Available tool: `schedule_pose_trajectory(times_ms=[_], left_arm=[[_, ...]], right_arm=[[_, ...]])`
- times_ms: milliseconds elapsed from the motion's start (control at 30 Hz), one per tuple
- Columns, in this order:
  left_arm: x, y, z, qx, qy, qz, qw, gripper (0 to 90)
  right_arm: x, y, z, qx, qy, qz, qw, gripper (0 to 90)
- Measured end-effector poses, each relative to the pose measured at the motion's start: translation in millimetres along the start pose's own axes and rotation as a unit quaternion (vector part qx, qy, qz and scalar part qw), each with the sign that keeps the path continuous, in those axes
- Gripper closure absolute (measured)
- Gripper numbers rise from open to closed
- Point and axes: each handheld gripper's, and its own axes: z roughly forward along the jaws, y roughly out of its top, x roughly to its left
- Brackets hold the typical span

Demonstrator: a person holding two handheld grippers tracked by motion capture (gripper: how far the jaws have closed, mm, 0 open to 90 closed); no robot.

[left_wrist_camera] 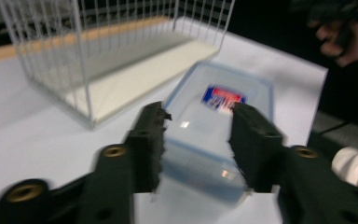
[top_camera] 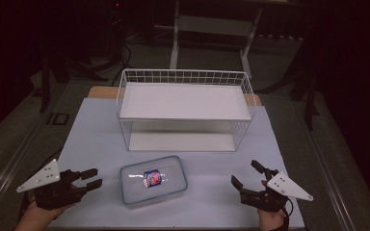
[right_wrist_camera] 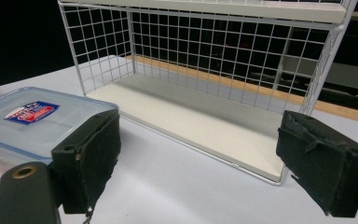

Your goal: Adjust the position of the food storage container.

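A clear lidded plastic container [top_camera: 153, 192] with a red and blue label [top_camera: 152, 177] lies flat on the pale table mat, near the front middle. My left gripper [top_camera: 95, 177] hovers just left of it, jaws partly apart with nothing between them. In the left gripper view the container [left_wrist_camera: 216, 135] sits beyond the gripper [left_wrist_camera: 199, 114], a short way ahead and not touched. My right gripper [top_camera: 244, 172] rests to the container's right, wide open and empty. Its own view has the gripper [right_wrist_camera: 200, 126] facing the rack, with the container [right_wrist_camera: 28, 128] at the left edge.
A white wire shelf rack [top_camera: 185, 110] with a lower board and an upper board stands behind the container, its open side facing me. The pale mat [top_camera: 212, 202] ends close to both hands at the front. A dark floor and metal frame legs [top_camera: 174, 43] lie beyond the table.
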Motion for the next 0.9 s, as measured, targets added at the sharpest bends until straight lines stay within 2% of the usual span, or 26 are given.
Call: schedule_pose_trajectory(times_ms=[167, 233, 300, 333, 467, 567, 767, 800, 900], left_arm=[[2.7, -9.2, 10.2, 0.057, 0.006, 0.008, 0.9983, 84.1], [3.1, -12.1, 15.9, 0.081, 0.008, 0.011, 0.9967, 85.9], [3.8, -15.2, 22.8, 0.101, 0.000, 0.004, 0.9949, 88.1], [4.3, -17.6, 28.1, 0.117, 0.002, 0.002, 0.9931, 88.8], [4.0, -24.2, 41.8, 0.153, -0.008, -0.002, 0.9882, 89.0], [3.3, -26.0, 50.4, 0.171, -0.013, 0.002, 0.9852, 89.1], [2.3, -23.3, 64.0, 0.178, -0.029, -0.001, 0.9836, 89.3], [1.7, -23.1, 68.5, 0.183, -0.033, 0.000, 0.9826, 89.3], [4.8, -20.8, 69.4, 0.178, -0.029, -0.001, 0.9835, 89.3]], right_arm=[[-0.1, -0.5, 0.5, 0.001, 0.004, -0.001, 1.0000, 13.6], [0.2, -0.5, 0.6, 0.001, 0.005, -0.002, 1.0000, 13.6], [0.0, -0.8, 1.0, 0.003, 0.005, -0.003, 1.0000, 13.6], [-0.2, -1.0, 1.2, 0.005, 0.004, -0.003, 1.0000, 13.7], [-1.2, -1.6, 1.1, 0.004, 0.007, 0.001, 1.0000, 13.7], [-0.8, -1.4, 0.9, 0.004, 0.007, -0.001, 1.0000, 13.7], [-1.2, -1.1, 0.1, 0.003, 0.005, -0.001, 1.0000, 13.7], [-1.5, -1.2, 0.1, 0.002, 0.005, 0.000, 1.0000, 13.7], [-1.6, -1.3, 0.2, 0.003, 0.005, 0.000, 1.0000, 13.7]])
